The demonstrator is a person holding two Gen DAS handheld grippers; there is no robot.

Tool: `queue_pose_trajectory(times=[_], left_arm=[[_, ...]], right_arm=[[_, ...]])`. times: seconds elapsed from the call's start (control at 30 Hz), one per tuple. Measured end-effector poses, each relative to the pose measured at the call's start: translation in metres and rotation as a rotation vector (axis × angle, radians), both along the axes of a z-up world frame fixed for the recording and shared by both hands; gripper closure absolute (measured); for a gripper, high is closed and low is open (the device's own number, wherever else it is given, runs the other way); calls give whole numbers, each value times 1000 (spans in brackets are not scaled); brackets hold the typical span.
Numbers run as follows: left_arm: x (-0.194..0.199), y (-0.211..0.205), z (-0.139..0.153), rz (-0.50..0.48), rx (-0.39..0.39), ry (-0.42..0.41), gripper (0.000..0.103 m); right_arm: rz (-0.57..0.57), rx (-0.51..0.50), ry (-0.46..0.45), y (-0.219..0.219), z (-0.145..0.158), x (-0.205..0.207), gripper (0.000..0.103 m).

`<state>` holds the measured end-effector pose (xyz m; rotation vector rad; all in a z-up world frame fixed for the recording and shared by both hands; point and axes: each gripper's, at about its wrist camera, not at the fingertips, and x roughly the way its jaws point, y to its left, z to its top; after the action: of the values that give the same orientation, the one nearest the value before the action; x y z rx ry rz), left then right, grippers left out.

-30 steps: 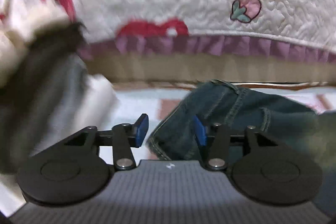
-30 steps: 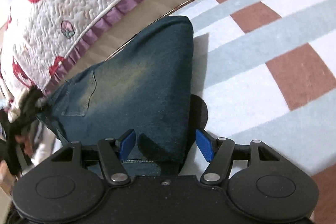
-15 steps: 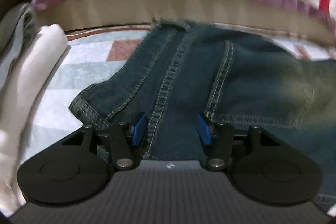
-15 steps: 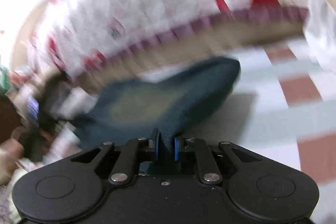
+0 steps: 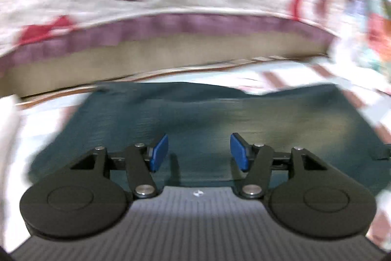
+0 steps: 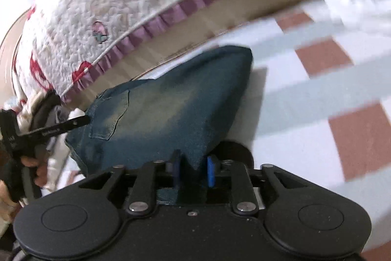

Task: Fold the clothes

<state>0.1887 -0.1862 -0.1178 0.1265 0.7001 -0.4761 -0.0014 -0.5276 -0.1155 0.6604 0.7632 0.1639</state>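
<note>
Between the right gripper's (image 6: 193, 171) blue fingers (image 6: 210, 170), a pinched ridge of the jeans (image 6: 171, 111) is being clamped, probably for lifting into a fold. Over the same thick, faded denim, the left gripper (image 5: 199, 152) is hovering with fingers spread, grasping nothing. Jeans are lying on the checked bedsheet (image 6: 317, 99), beside the quilted, purple-frilled coverlet (image 6: 122, 16).

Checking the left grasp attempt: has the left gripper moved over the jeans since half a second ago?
Yes. The left gripper, jaws open, has swung right along the jeans: against the quilt's purple frill, the seams and white garment at left are gone.
</note>
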Motion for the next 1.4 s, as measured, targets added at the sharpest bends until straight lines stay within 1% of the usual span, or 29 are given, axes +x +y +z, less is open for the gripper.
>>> queue_pose_trajectory(times=[0.07, 0.1, 0.17, 0.23, 0.27, 0.3, 0.37, 0.47, 0.5, 0.53, 0.57, 0.6, 0.63, 0.7, 0.77, 0.8, 0.87, 0.93, 1.0, 1.03, 1.07, 1.1, 1.17, 1.23, 1.27, 1.3, 1.33, 1.37, 1.4], left_arm=[[15, -19, -7, -54, 12, 25, 45], [25, -25, -13, -59, 41, 54, 43], [41, -38, -32, -55, 123, 135, 43], [40, -45, -41, -58, 169, 128, 41], [35, -48, -41, -54, 183, 110, 41], [32, -50, -41, -47, 190, 99, 41], [30, -48, -41, -26, 173, 101, 41], [29, -42, -39, -7, 146, 95, 41], [25, -41, -39, 3, 139, 90, 41], [21, -41, -39, 11, 130, 85, 41], [19, -40, -39, 12, 117, 82, 41], [17, -39, -40, 0, 101, 84, 41], [11, -40, -41, -42, 91, 86, 41], [-3, -46, -43, -133, 114, 67, 41], [-12, -56, -42, -153, 148, 59, 42], [-15, -60, -41, -160, 151, 64, 42], [-17, -64, -37, -162, 106, 105, 43], [-23, -69, -33, -177, 77, 137, 48], [-30, -79, -32, -197, 84, 155, 54], [-33, -85, -32, -211, 94, 162, 55], [-36, -90, -33, -228, 100, 172, 56], [-38, -96, -35, -246, 94, 190, 56], [-47, -106, -38, -283, 80, 225, 56], [-61, -114, -35, -312, 92, 211, 55], [-67, -116, -32, -327, 85, 218, 51], [-71, -115, -29, -337, 62, 232, 50], [-75, -113, -24, -333, 49, 227, 49], [-78, -110, -20, -321, 46, 212, 47], [-81, -107, -17, -292, 65, 178, 45]], right_arm=[[12, 67, 8, -5, -2, -6, 62], [20, 65, 5, -6, -3, -6, 62], [21, 70, -9, -8, -4, -3, 61], [14, 81, -22, -9, -7, 2, 58], [9, 88, -19, -9, -9, 5, 55], [4, 86, -15, -8, -11, 10, 52], [-11, 70, 3, -5, -17, 21, 43], [-64, 70, 21, -2, -25, 33, 42], [-54, 109, 12, -1, -29, 34, 46], [-44, 146, -1, 0, -32, 35, 55], [-44, 173, -22, 1, -33, 32, 77], [-63, 195, -42, -1, -31, 28, 86], [-83, 237, -58, -6, -29, 25, 88], [-93, 285, -95, -10, -19, 21, 91], [-89, 308, -129, -12, -8, 18, 92], [-85, 309, -136, -12, -3, 15, 92], [-77, 310, -150, -14, 6, 8, 92], [-70, 311, -164, -15, 15, 1, 92], [-62, 312, -177, -16, 24, -5, 93], [-58, 312, -184, -17, 28, -9, 93], [-57, 312, -192, -18, 32, -12, 95], [-60, 309, -202, -19, 32, -16, 100], [-49, 330, -213, -23, 30, -17, 100], [-49, 266, -175, -22, 30, -16, 97], [-50, 214, -160, -22, 28, -18, 95], [-56, 189, -137, -22, 26, -17, 94], [-61, 164, -114, -21, 23, -17, 91], [-65, 141, -93, -21, 20, -16, 78], [-66, 123, -76, -20, 17, -14, 57]])
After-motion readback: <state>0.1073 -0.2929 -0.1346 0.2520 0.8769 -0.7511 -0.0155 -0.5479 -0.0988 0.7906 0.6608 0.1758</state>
